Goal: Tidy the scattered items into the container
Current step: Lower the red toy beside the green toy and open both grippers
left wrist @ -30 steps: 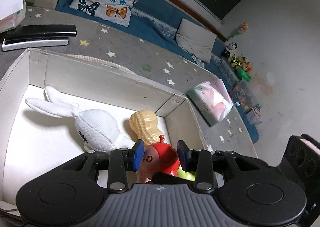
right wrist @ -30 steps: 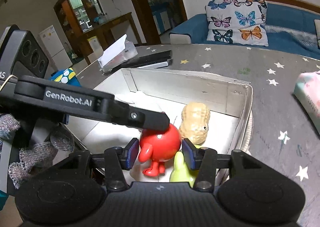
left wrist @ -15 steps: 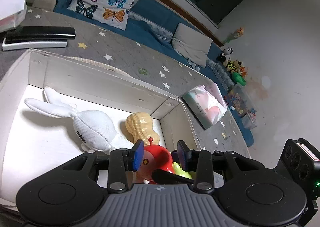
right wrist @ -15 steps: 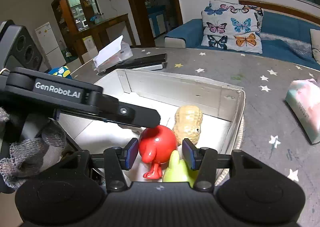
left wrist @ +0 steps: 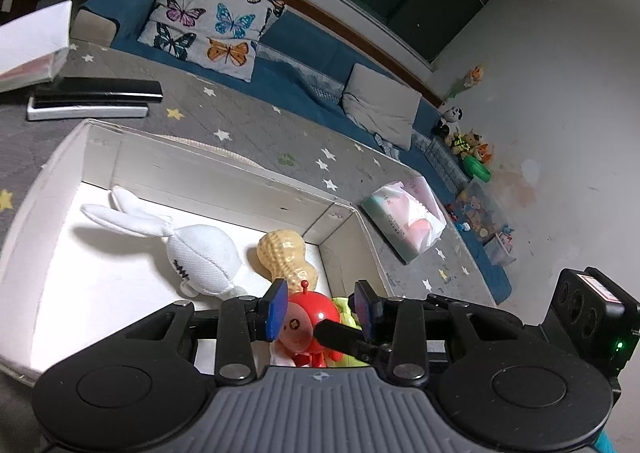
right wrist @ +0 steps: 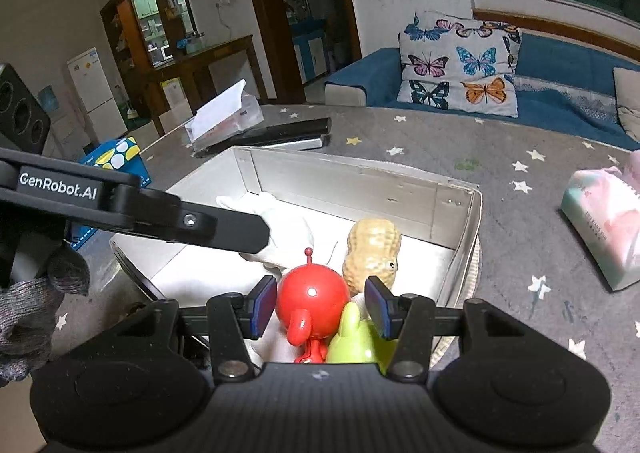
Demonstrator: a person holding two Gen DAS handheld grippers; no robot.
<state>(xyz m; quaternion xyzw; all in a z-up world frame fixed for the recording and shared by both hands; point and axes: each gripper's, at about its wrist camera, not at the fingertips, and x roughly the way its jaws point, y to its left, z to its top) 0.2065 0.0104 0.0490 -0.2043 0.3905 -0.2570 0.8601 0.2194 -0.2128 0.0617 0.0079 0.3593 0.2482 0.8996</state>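
A white open box (left wrist: 224, 173) (right wrist: 360, 177) sits on the grey star-patterned table. Inside lie a white plush rabbit (left wrist: 192, 249) (right wrist: 288, 229), a tan peanut toy (left wrist: 286, 257) (right wrist: 372, 253), a red round figure (left wrist: 308, 323) (right wrist: 312, 301) and a lime green toy (left wrist: 346, 319) (right wrist: 352, 341). My left gripper (left wrist: 320, 307) is open above the box, with the red figure seen between its blue pads. My right gripper (right wrist: 322, 307) is open, its pads on either side of the red figure and the green toy, apart from them. The left gripper's finger (right wrist: 172, 219) reaches across the right wrist view.
A tissue pack (left wrist: 404, 221) (right wrist: 604, 229) lies on the table right of the box. A black and white flat case (left wrist: 92, 99) (right wrist: 272, 137) and a tissue box (right wrist: 224, 117) lie behind it. A blue sofa with a butterfly cushion (right wrist: 460, 69) runs along the far side.
Both grippers have pulled back and up from the box. The red figure stays in the box and the left gripper's finger no longer covers it in the right wrist view.
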